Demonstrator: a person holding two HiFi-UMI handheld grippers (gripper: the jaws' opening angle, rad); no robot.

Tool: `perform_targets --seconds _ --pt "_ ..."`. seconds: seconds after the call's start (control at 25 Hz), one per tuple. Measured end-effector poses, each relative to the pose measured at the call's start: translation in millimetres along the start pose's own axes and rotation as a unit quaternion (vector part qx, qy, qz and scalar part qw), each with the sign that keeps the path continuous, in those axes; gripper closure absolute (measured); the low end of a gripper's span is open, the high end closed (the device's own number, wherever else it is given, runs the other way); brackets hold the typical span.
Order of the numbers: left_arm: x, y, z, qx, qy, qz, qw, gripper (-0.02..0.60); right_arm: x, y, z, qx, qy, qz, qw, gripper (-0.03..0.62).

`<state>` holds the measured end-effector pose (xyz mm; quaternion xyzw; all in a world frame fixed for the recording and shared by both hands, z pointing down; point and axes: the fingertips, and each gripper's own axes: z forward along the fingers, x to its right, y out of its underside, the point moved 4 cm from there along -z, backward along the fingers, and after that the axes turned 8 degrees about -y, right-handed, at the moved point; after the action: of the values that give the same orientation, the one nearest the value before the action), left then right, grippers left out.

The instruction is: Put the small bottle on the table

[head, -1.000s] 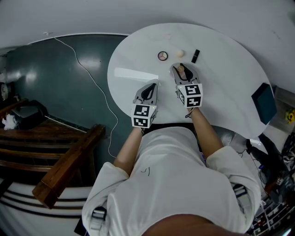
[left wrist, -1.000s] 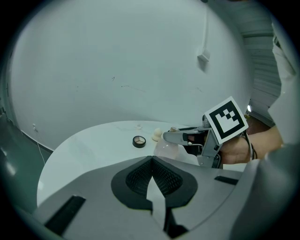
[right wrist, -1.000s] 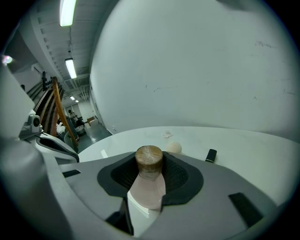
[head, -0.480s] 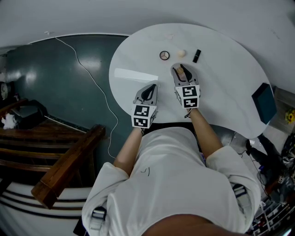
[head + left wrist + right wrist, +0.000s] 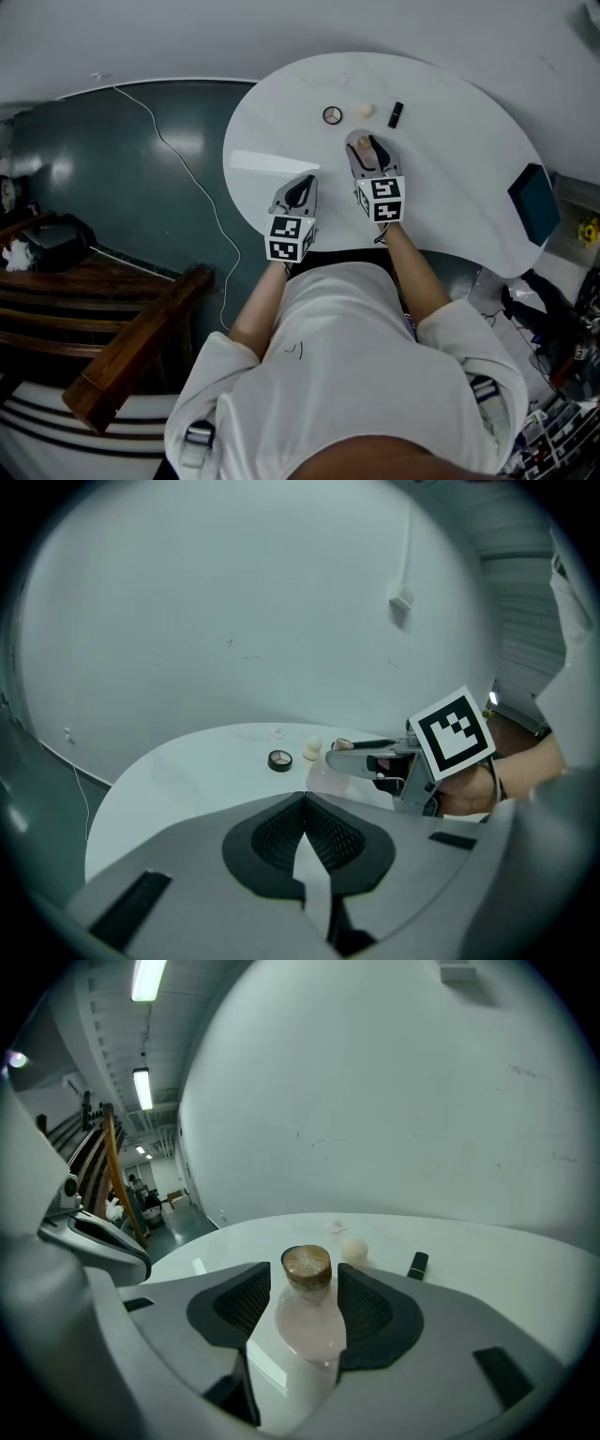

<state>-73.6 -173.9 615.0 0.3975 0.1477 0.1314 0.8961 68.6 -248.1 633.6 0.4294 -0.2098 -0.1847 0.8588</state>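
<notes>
Wider than before, right tool's (image 5: 305, 1281) jaws are opening around one small bottle (image 5: 307, 1324).

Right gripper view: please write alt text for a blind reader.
A small bottle, brown-capped, is upright between the opening tongs of the right gripper, over a white table. Behind it lie a pale ball and a black object.

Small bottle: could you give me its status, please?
Left gripper shut, empty. Right gripper fingers opening around pale pink cork-stoppered bottle, upright on white table. Nothing obstructing.
</notes>
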Motion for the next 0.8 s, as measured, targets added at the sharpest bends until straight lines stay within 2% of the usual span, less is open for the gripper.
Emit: perform_targets --seconds 0.36,0.64,0.8 --pt "12 4 -12 0.008 0.03 0.014 0.9994 0.569 -16 25 -54 0.0 0.031 0.016 0.999 0.396" --pt "29 10 -20 0.006 0.049 0.022 0.9986 0.569 -24 41 -100 0.006 0.061 0.032 0.998 0.456" --pt "37 14 -24 0.006 0.056 0.026 0.998 0.569 -27 46 -123 0.012 0.084 0.028 0.996 0.527"
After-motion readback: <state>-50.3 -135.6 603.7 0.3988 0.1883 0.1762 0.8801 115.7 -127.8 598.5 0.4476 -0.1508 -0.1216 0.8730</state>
